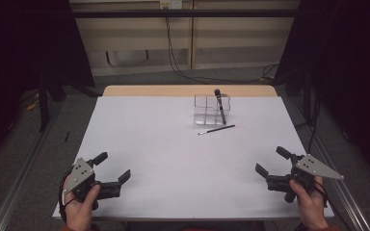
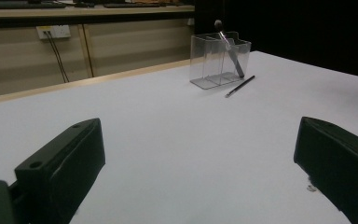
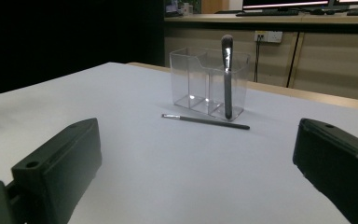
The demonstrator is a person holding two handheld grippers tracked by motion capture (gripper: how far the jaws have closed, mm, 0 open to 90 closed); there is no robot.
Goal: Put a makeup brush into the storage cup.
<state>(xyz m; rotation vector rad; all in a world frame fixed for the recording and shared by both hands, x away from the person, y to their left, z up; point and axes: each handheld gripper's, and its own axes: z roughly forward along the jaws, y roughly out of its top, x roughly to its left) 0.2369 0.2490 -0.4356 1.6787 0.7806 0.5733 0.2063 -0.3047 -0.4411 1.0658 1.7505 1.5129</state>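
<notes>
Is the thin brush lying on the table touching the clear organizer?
Apart. The right gripper view shows a strip of bare table between the thin brush and the clear organizer.

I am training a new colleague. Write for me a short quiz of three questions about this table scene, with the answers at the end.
1. True or false: the thick brush stands inside the clear organizer.
2. Where does the thin brush lie? A) inside the organizer B) on the table, in front of the organizer C) between the jaws of a gripper
3. How do the jaws of the left gripper and the right gripper stand, and do they hold anything?

Key: 1. True. 2. B. 3. Both stand open and hold nothing.
</notes>
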